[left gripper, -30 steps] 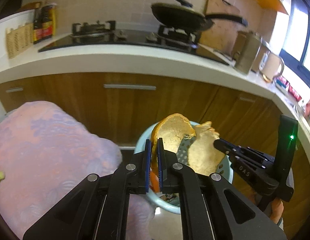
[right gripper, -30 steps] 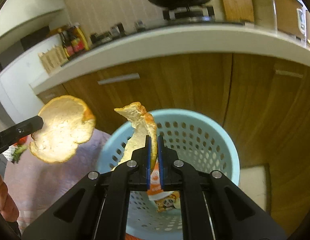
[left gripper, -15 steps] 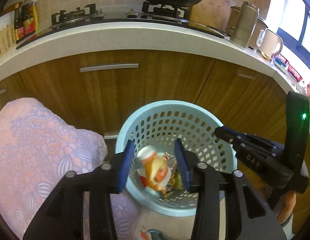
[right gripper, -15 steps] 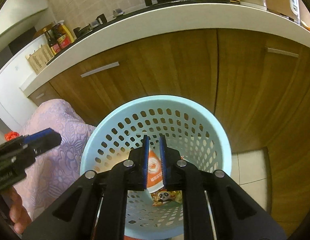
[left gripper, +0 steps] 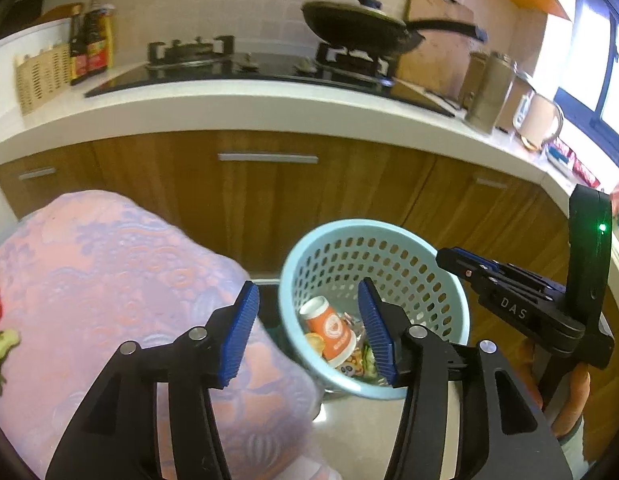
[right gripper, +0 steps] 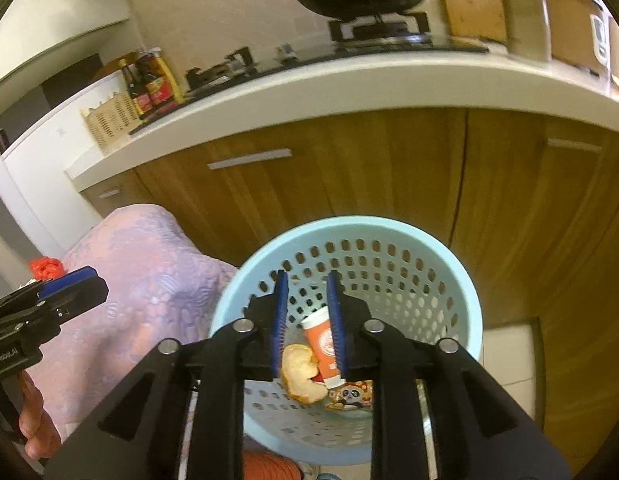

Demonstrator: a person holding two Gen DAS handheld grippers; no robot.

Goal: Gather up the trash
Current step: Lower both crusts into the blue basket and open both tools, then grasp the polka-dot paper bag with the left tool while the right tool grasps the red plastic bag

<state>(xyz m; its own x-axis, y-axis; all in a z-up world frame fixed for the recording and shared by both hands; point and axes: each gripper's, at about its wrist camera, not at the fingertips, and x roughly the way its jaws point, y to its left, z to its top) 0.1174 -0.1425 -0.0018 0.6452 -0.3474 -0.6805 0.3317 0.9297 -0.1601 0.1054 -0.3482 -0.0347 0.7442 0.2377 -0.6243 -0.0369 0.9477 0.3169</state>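
While both tongs hang above the pale blue basket, neither carries anything: the left tongs stand spread wide, the right tongs part-open, and both pairs have just been opening with nothing between the pads. Trash already lies in the basket bottom: an orange paper cup on its side, a piece of orange peel just left of it under the right tongs, and a printed wrapper with a panda touching the cup's lower end. From the left wrist view the same cup shows between the spread pads but well below them, not gripped. Left of both tongs sits a surface under a pink-lilac patterned cloth; at its far left edge a red scrap and something green show, too small to name. Beyond the tongs runs the kitchen bench with a hob and frying pan, no part of the job. Judgement: the drop step reads as finished; release is done and the peel is in. Next move calls for swinging the tongs left toward the cloth-covered surface, keeping them open, and choosing the next scrap there. Risk: clipping the basket rim on the way out.
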